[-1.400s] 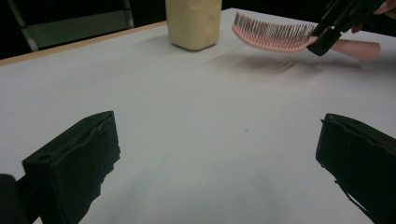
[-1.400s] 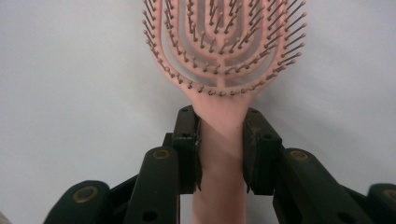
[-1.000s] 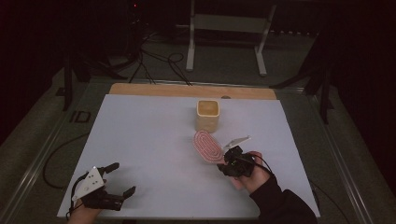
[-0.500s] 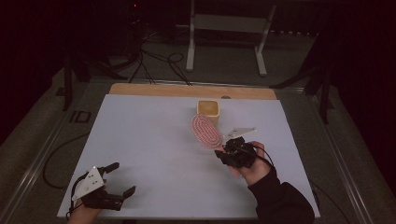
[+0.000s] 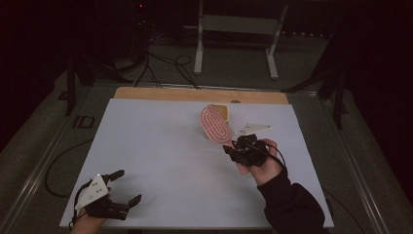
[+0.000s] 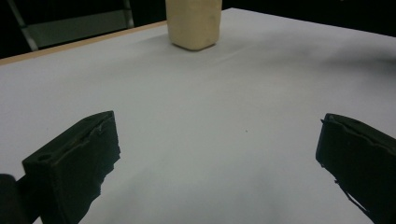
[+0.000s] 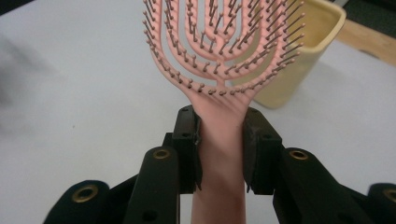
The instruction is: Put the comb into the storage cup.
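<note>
The white table (image 5: 160,146) carries a wooden strip along its far edge. Near that far edge stands a pale yellow cup-shaped container (image 5: 221,111), upright, right of centre.

The right gripper (image 5: 233,147), held in the person's right hand (image 5: 260,163), is raised over the right half of the table, just on the near side of the container. Its jaws are clamped on the handle of a pink vented hairbrush (image 5: 215,123). In the right gripper view, the handle (image 7: 219,140) runs straight up between the two jaws, and the bristled head (image 7: 219,42) stands beyond the jaw tips, overlapping the yellow container (image 7: 299,51) behind it. Whether the brush head touches the container cannot be told.

The left gripper (image 5: 125,187) sits at the near left corner of the table, well apart from the brush. Its jaws are spread wide with nothing between them; the left gripper view shows bare table surface in the gap and the container (image 6: 194,23) far ahead.
</note>
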Available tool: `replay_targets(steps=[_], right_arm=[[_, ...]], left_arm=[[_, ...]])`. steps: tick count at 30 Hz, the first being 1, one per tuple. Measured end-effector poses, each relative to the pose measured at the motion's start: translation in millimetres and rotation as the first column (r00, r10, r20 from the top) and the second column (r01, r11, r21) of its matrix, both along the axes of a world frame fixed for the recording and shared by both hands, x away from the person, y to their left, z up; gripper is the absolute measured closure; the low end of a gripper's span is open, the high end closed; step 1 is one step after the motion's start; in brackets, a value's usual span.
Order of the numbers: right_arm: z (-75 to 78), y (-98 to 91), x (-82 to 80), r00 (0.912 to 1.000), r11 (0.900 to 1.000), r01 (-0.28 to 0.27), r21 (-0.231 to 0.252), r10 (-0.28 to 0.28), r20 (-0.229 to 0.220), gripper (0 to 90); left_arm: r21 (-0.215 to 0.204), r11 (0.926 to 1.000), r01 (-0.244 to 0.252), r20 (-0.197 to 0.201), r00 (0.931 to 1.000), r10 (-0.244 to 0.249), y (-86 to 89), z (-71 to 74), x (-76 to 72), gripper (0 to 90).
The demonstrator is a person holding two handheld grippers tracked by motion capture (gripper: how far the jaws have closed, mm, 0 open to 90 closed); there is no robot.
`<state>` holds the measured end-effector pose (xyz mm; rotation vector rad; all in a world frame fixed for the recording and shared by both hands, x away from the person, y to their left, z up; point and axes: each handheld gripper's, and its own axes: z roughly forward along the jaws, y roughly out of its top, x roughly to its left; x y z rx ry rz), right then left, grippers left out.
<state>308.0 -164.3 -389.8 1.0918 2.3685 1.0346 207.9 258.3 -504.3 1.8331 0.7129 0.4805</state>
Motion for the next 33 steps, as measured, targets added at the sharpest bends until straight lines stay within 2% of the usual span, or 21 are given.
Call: replay_targets(steps=[6, 14, 25, 27, 33], right_arm=[[14.0, 2.7, 6.8, 0.9981, 0.9997, 0.01, 0.024, -0.011, 0.061, 70.5], [27.6, 5.9, 14.3, 0.9938, 0.9985, 0.019, 0.052, -0.024, 0.109, 70.5], [34.2, 6.9, 32.3, 0.9839, 0.9966, 0.031, 0.076, -0.044, 0.173, 70.4], [33.8, 6.3, 36.5, 0.982, 0.9958, 0.015, 0.09, -0.032, 0.186, 70.5], [33.4, 7.0, 48.2, 0.9759, 0.994, 0.015, 0.108, -0.038, 0.215, 70.5]], left_arm=[[-0.001, 1.0, 0.0, -0.002, 1.0, 0.0, 0.0, -0.3, 0.3, 0.0], [0.0, 1.0, 0.0, -0.003, 1.0, 0.0, 0.0, -0.6, 0.0, 0.0], [-0.007, 1.0, 0.0, -0.004, 1.0, 0.0, 0.7, -0.4, 0.3, 0.0], [-0.009, 1.0, -0.001, -0.003, 1.0, 0.001, 0.9, -0.2, 0.5, 0.0], [-0.011, 0.9999, -0.001, -0.004, 1.0, 0.001, 1.0, -0.4, 0.6, 0.0]])
